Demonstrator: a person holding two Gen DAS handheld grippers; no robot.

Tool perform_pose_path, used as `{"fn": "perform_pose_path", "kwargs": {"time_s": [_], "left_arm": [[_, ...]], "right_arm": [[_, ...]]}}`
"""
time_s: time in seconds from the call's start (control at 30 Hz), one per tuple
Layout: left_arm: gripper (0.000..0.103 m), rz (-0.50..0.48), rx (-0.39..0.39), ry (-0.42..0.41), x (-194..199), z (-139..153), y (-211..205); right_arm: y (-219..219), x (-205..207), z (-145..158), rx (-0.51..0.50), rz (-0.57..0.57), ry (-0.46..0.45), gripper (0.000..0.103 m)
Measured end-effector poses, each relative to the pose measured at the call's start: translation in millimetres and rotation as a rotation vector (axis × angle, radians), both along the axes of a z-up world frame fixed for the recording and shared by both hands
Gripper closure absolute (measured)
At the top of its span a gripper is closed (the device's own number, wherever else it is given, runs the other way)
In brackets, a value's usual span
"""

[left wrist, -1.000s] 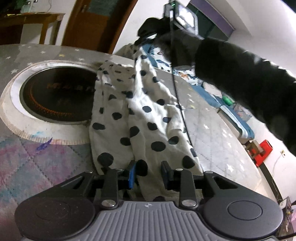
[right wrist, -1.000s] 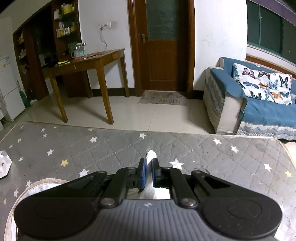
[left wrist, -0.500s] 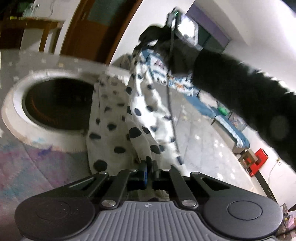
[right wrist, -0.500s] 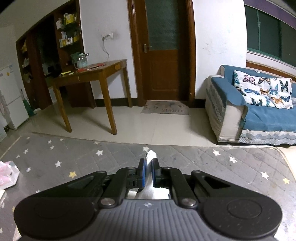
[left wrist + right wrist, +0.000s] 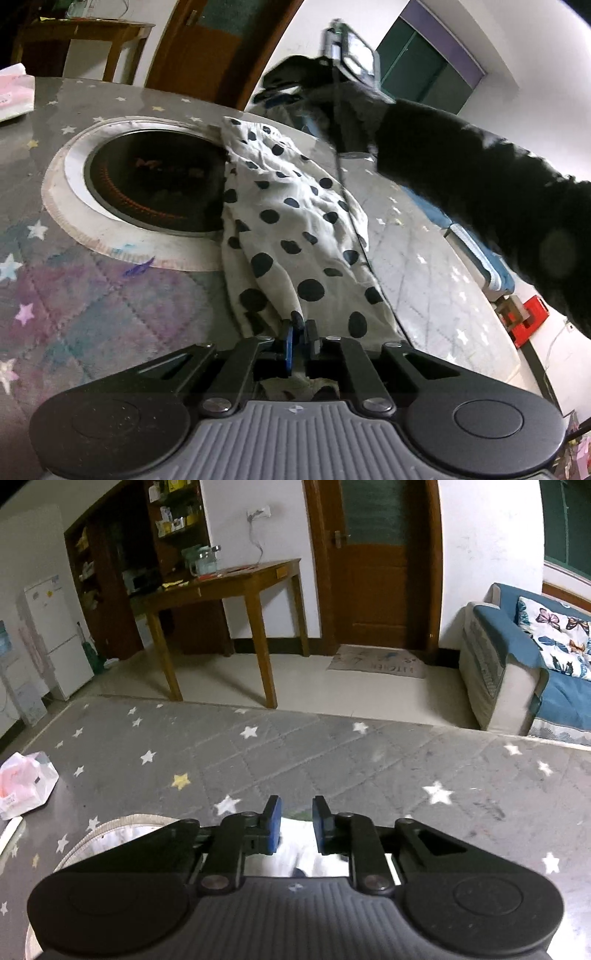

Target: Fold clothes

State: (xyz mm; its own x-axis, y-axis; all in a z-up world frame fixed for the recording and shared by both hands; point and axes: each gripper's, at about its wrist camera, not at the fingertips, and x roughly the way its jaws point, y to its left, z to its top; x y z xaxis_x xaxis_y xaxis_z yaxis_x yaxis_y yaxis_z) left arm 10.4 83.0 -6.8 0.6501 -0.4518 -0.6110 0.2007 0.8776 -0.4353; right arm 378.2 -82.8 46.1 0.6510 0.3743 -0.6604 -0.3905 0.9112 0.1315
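A white garment with dark polka dots (image 5: 291, 225) lies stretched across the grey star-patterned table cover, its far end by the round hotplate. My left gripper (image 5: 300, 338) is shut on the garment's near edge. My right gripper (image 5: 296, 823) is open and empty above the table; it also shows in the left wrist view (image 5: 280, 94), held over the garment's far end with a gap between them. A blurred bit of white cloth (image 5: 299, 853) shows just below its fingers in the right wrist view.
A round dark hotplate with a white rim (image 5: 147, 184) is set in the table left of the garment. A pink-and-white plastic bag (image 5: 26, 782) lies at the table's left edge. Beyond the table stand a wooden desk (image 5: 229, 602) and a blue sofa (image 5: 535, 664).
My left gripper shut on the garment's near edge. My right gripper opened and let go of the far end, which dropped onto the table.
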Motion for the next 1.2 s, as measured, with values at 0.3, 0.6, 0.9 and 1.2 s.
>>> {"fn": "perform_pose_path", "kwargs": {"time_s": [0.3, 0.6, 0.9, 1.2], "left_arm": [[0.092, 0.021, 0.038, -0.093, -16.1, 25.5, 12.2], [0.092, -0.001, 0.031, -0.075, 11.4, 23.7, -5.0], [0.092, -0.03, 0.044, -0.032, 31.5, 13.5, -13.2], [0.092, -0.048, 0.053, -0.026, 31.1, 12.3, -18.1]], "right_arm": [[-72.5, -19.0, -0.7, -0.05, -0.046, 0.021, 0.085], [-73.0, -8.5, -34.9, 0.022, 0.028, 0.052, 0.085], [-47.1, 6.5, -57.5, 0.019, 0.063, 0.034, 0.083], [-39.8, 9.7, -62.6, -0.009, 0.073, -0.002, 0.074]]}}
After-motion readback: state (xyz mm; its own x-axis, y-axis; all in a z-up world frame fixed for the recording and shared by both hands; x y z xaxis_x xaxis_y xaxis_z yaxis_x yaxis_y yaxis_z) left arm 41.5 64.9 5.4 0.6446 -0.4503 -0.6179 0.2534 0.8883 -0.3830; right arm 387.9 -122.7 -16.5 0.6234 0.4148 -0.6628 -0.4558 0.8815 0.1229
